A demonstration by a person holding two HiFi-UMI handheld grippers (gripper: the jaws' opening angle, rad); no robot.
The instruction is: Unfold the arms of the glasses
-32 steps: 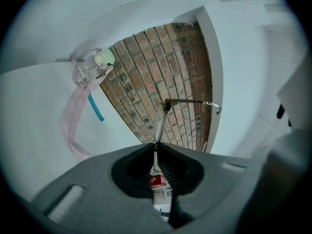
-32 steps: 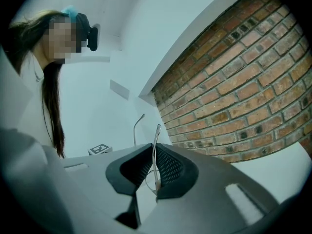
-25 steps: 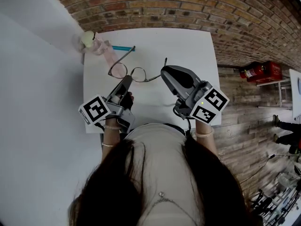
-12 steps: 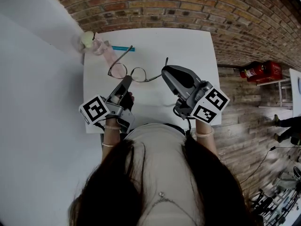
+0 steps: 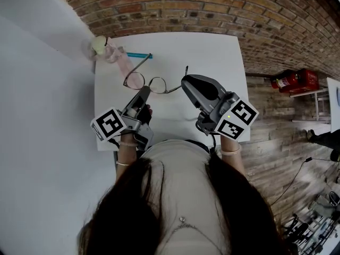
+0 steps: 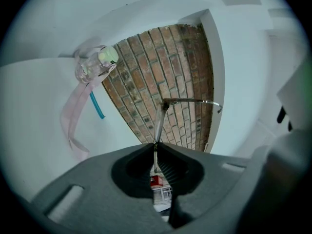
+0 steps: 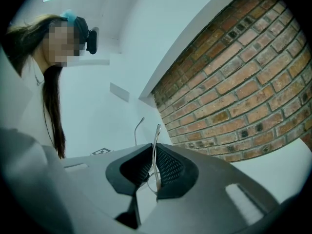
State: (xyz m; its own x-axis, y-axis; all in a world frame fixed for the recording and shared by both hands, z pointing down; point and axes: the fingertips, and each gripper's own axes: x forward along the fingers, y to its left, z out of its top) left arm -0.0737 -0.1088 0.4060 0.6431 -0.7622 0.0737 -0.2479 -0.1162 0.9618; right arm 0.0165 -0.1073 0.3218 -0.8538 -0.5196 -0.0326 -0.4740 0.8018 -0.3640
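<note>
Head view takes in the white counter [image 5: 212, 52] first, set against a brick wall [image 5: 223, 9], with both my grippers over its near half. My right gripper [image 5: 185, 82] has its fingers pressed together on one thin metal arm of the glasses [image 5: 153, 83]. In the right gripper view that wire [image 7: 156, 145] runs up between the ribbed pads, and its rounded tip pokes out past my fingertips. My left gripper [image 5: 143, 91] is clamped as well. In the left gripper view a slim rod of the frame [image 6: 159, 123] rises from between the closed fingers, turns a corner and runs off rightward to a hooked end. The glasses span the gap between my two sets of fingers, with the lenses just beyond the left ones; whether they touch the counter I cannot tell. Their other arm reaches away from my left fingers to a short teal stick [image 5: 139, 54]. Just left of the stick lies a pale pink see-through thing [image 5: 108, 51] with a yellowish round cap.
</note>
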